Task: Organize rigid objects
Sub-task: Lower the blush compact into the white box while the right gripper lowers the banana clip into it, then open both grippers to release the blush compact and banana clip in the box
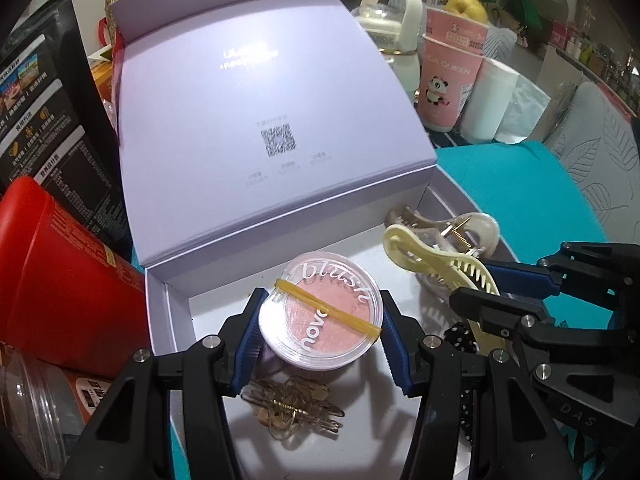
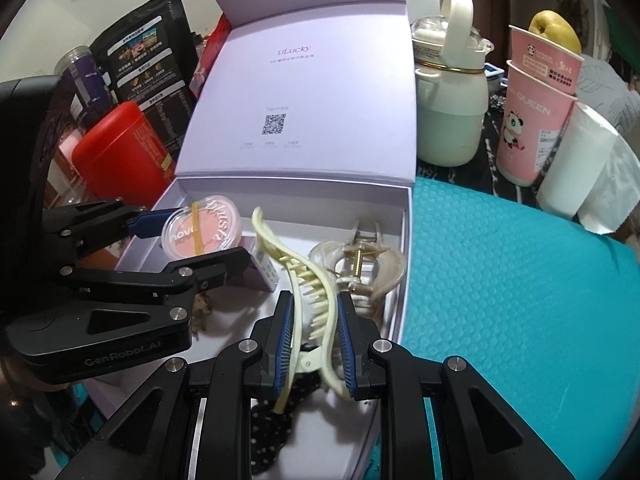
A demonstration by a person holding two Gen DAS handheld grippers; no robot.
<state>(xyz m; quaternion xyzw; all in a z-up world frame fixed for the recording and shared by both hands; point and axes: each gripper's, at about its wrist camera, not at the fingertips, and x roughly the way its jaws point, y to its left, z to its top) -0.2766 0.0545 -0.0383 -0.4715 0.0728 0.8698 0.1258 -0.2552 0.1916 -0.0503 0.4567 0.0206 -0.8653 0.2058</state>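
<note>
An open lavender box (image 1: 176, 320) (image 2: 404, 248) lies on a teal mat, its lid leaning back. My left gripper (image 1: 322, 320) (image 2: 192, 242) is shut on a round pink blush compact (image 1: 320, 312) (image 2: 202, 232) banded with a yellow rubber band, held over the box's left side. My right gripper (image 2: 314, 336) (image 1: 476, 280) is shut on a cream banana hair clip (image 2: 296, 276) (image 1: 432, 256), also over the box. Inside lie a translucent beige claw clip (image 2: 360, 264) (image 1: 448, 228), a gold-toned clip (image 1: 294, 412) and a black dotted piece (image 2: 268, 428).
A red canister (image 1: 68, 280) (image 2: 120, 148) and black printed pouch (image 1: 44, 120) stand left of the box. A pale green bottle with white handle (image 2: 448, 120), pink paper cups (image 2: 532, 120) and a white roll (image 2: 576, 168) stand at the back right. Teal mat (image 2: 520, 300) spreads to the right.
</note>
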